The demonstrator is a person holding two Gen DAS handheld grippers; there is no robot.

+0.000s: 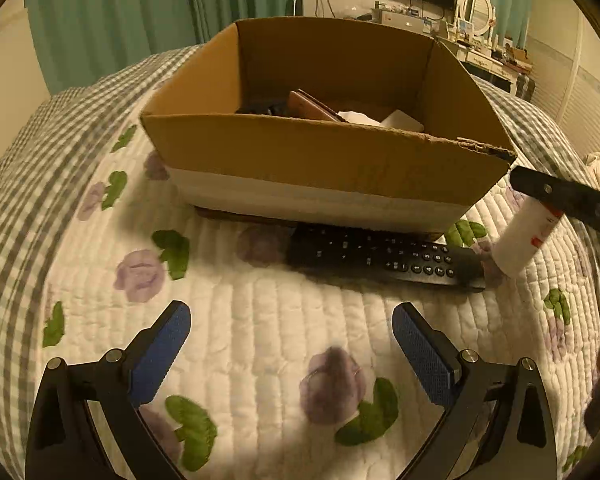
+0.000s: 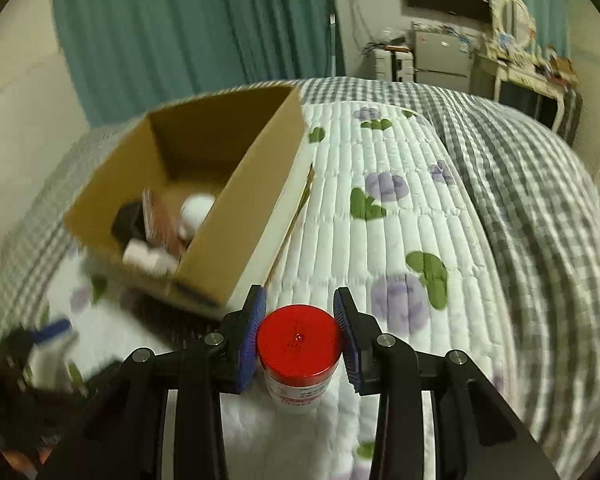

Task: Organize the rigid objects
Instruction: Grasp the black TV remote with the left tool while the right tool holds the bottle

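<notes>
At ten o'clock from our right tool point(image 2: 300, 334), pinching the red-capped bottle point(image 2: 299, 350), the cardboard box point(image 2: 228, 216) is waiting; we are keeping the bottle upright, left tool point(image 1: 292, 350) spread.

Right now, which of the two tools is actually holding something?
The right tool: its blue pads clamp the red-capped white bottle. The left tool stands open above the quilt.

Left gripper point(image 1: 291, 354) angled downward, jaws spread wide, empty; right gripper point(image 2: 300, 334) angled downward, jaws clamped on something.
</notes>
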